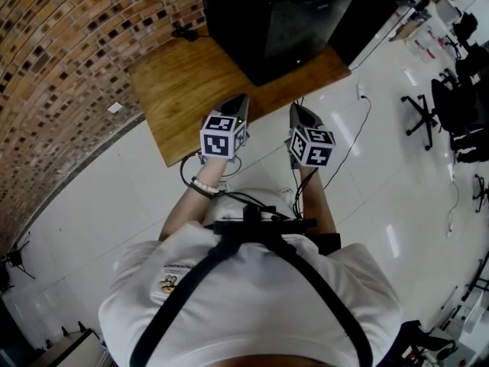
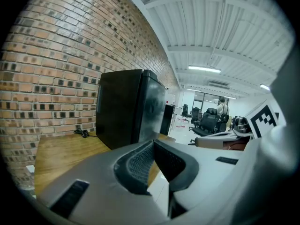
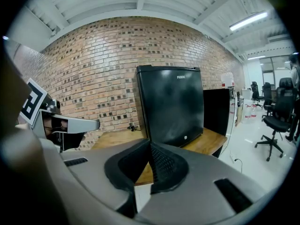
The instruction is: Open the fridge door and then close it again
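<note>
The left tongs and right tongs are held together, empty, side by side. The fridge is seen ahead of them, well apart, on a desk. Its closed door is judged rigid, glossy and slippery, probably seal-held. No handle is made out, so an edge should be hooked.

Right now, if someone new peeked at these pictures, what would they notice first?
The big black boxy fridge, its door shut, stands on a low wooden platform against the red brick wall. In front of it, a person holds the grey left gripper and the grey right gripper side by side, both shut and empty.
</note>
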